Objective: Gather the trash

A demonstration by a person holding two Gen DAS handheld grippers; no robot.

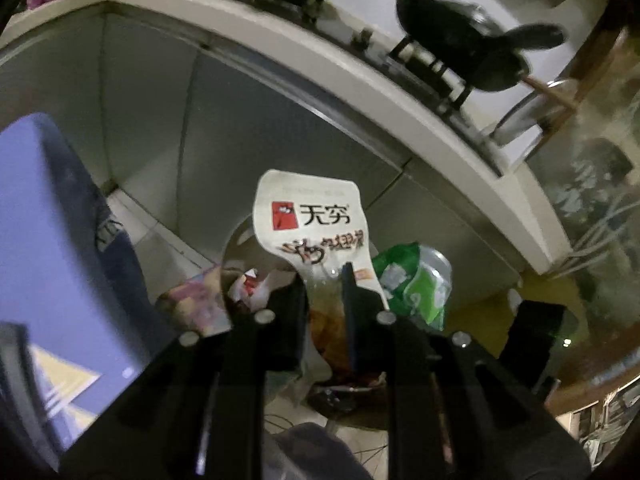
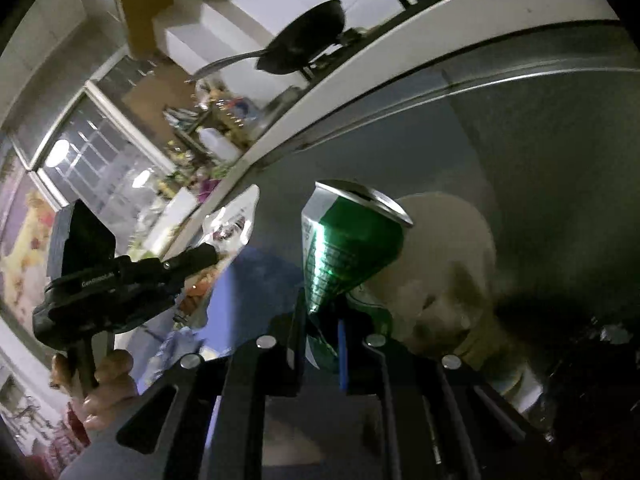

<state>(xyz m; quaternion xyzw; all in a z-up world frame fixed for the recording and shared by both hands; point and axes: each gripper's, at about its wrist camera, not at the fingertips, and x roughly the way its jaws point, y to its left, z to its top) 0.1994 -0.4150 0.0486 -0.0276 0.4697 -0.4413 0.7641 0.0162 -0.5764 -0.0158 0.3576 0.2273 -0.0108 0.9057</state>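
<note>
My left gripper [image 1: 326,280] is shut on a white snack wrapper [image 1: 312,220] with a red logo and black Chinese print, held upright above a round trash bin [image 1: 236,240] that holds crumpled paper. My right gripper [image 2: 324,312] is shut on a crushed green drink can [image 2: 348,240], whose silver top points up. The green can also shows in the left wrist view [image 1: 420,280], just right of the wrapper. The left gripper and the wrapper show in the right wrist view [image 2: 228,224], held by a hand [image 2: 104,384].
Grey cabinet doors [image 1: 240,120] stand behind, under a white counter edge [image 1: 400,92] with a stove and black pans [image 1: 452,40]. A blue object [image 1: 60,240] fills the left. A pale round shape [image 2: 452,272] lies behind the can.
</note>
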